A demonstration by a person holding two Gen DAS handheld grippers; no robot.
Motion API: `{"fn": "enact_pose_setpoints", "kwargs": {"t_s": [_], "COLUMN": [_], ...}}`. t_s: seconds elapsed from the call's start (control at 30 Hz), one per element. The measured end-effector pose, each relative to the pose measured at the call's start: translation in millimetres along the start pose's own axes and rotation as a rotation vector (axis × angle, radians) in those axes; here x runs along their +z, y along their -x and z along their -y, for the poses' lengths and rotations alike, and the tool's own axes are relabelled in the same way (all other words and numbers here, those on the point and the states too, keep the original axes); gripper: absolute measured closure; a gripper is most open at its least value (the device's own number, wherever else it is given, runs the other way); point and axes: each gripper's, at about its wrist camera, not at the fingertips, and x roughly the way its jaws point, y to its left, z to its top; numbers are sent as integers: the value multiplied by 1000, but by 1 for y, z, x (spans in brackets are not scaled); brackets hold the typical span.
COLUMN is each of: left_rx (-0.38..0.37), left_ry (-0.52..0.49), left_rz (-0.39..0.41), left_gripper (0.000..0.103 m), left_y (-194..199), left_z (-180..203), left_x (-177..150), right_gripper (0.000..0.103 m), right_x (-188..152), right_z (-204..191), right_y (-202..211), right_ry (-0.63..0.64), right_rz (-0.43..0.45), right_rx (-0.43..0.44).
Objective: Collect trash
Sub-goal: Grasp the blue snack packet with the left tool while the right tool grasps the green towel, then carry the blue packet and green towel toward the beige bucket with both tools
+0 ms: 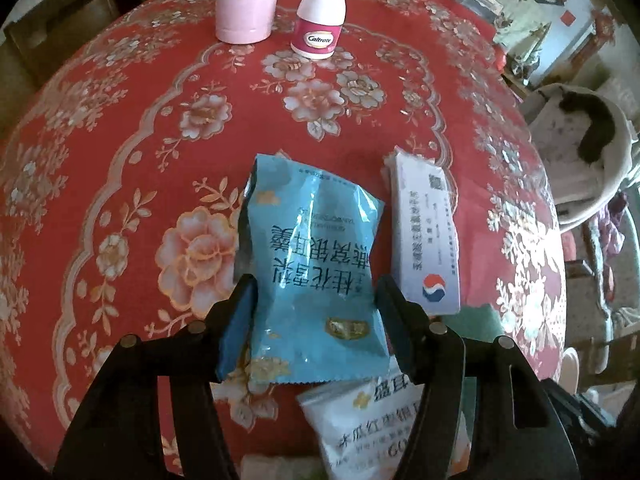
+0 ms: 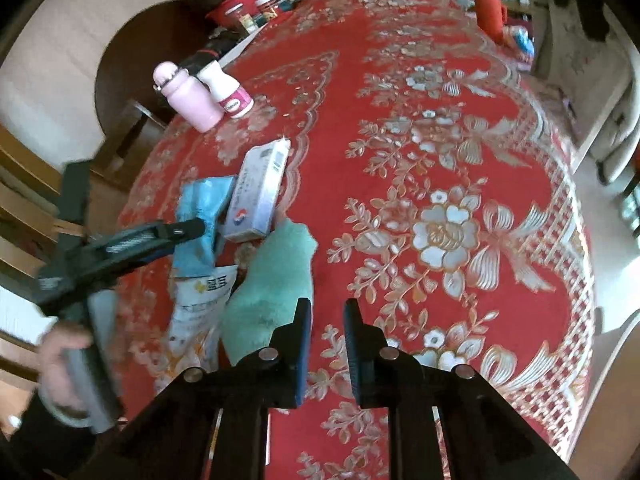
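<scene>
- On the worktop (image 1: 120, 128), near its left edge, the trash lies bunched together: a blue snack packet (image 1: 316, 264), a white packet (image 1: 368, 432) partly under it, and a white box (image 1: 424, 240) just beside, so one reach serves them all.
- The left gripper (image 1: 312, 320) straddles the blue snack packet, jaws wide on either side; whether the pads already press it I cannot tell.
- It comes in low, nearly level with the cloth.
- The right gripper (image 2: 328, 344) hovers above, jaws slightly apart, empty, beside a green cloth (image 2: 276, 288).
</scene>
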Motion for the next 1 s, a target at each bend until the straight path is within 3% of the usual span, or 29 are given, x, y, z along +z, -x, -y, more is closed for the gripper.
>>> {"fn": "enact_pose_setpoints", "kwargs": {"t_s": [0.03,0.1,0.2,0.43,0.53,0.63,1.0], "left_rx": [-3,-12,-62,-46,-52,-64,-113], "left_ry": [-3,-13,-11,-22,-28,-49,-238], "left_rz": [-9,-22,-27,15,35,53,118], "left_gripper": [43,44,60,63,63,63,63], "left_y": [-2,-5,-3,28,45,61,101], "left_z": [0,-1,-5,-22,-25,-20,50], "left_x": [2,2,2,-8,-11,-14,-39], "right_gripper": [64,41,40,42,55,60,61], "right_x": [0,-1,1,5,3,3,-8], "right_z": [1,-3,-17,-28,-27,-25,0], "right_y": [1,4,-2,-43,-54,-44,43], "right_ry": [-18,-20,15,-9,-26,-42,-103], "right_rz": [3,22,12,-71,-71,-36,141], "right_rx": [26,47,56,92,61,49,11]}}
